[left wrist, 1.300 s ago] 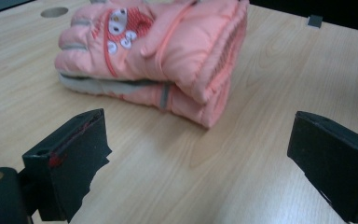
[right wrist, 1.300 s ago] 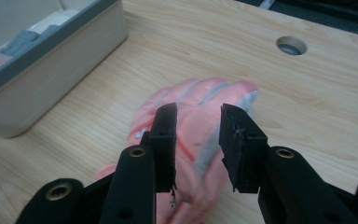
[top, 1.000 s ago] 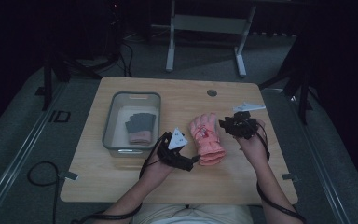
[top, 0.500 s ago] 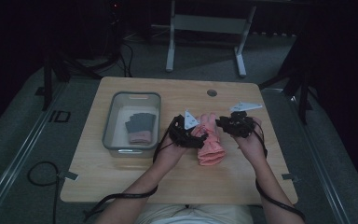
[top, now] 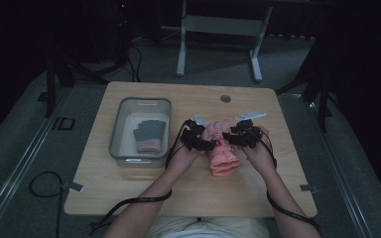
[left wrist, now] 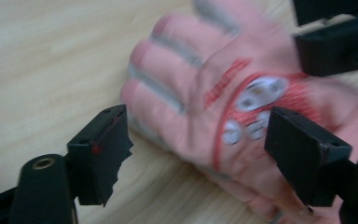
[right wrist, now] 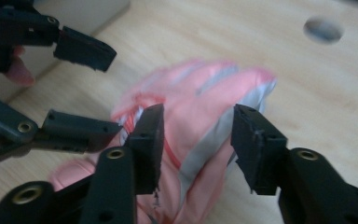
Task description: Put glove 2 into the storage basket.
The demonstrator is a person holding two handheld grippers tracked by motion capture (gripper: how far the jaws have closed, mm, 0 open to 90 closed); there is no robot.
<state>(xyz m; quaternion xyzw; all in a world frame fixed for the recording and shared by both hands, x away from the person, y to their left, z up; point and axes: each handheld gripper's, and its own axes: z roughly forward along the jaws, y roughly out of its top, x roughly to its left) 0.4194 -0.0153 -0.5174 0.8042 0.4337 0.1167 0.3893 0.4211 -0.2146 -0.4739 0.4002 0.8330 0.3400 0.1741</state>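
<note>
Left tongs: jaws partly apart, just been closing, straddling pink fabric glove with grey finger strips, pads not pressing | Right tongs: jaws apart, just been opening, glove between them, ungripped | Glove: flat on wooden tabletop, right of grey rectangular plastic bin | Room: bare tabletop toward near edge.

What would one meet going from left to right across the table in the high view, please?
Grey bin holding a dark glove → left gripper → pink glove → right gripper, with its grey plate a little further right.
</note>
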